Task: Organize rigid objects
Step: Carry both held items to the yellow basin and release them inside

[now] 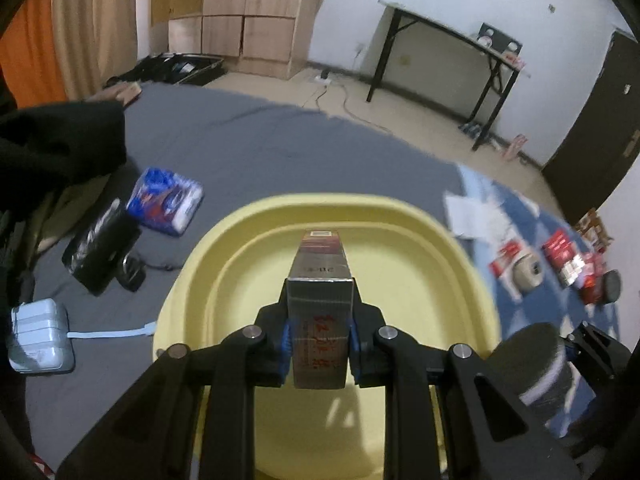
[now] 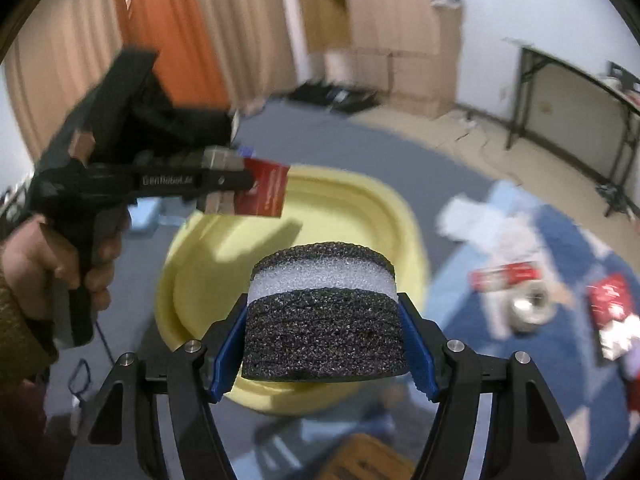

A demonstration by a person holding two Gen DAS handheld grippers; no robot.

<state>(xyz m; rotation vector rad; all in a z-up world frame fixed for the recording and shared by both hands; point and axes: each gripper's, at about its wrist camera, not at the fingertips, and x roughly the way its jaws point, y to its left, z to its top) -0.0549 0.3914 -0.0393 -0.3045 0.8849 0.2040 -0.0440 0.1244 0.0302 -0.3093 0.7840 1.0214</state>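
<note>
My left gripper [image 1: 319,334] is shut on a silver and red carton [image 1: 319,300] and holds it above the yellow basin [image 1: 248,248]. In the right wrist view the left gripper [image 2: 240,190] shows at the left with the carton [image 2: 266,194] over the basin [image 2: 360,208]. My right gripper [image 2: 324,338] is shut on a round black and white foam puck [image 2: 324,316], near the basin's front right edge. The puck [image 1: 536,360] and right gripper also show at the lower right of the left wrist view.
The basin sits on a grey sheet [image 1: 240,140]. Left of it lie a blue packet [image 1: 164,200], a black case [image 1: 102,252] and a pale blue box [image 1: 40,336]. Red cartons [image 1: 560,252], a tape roll [image 1: 528,272] and paper [image 1: 472,212] lie on a blue cloth at the right.
</note>
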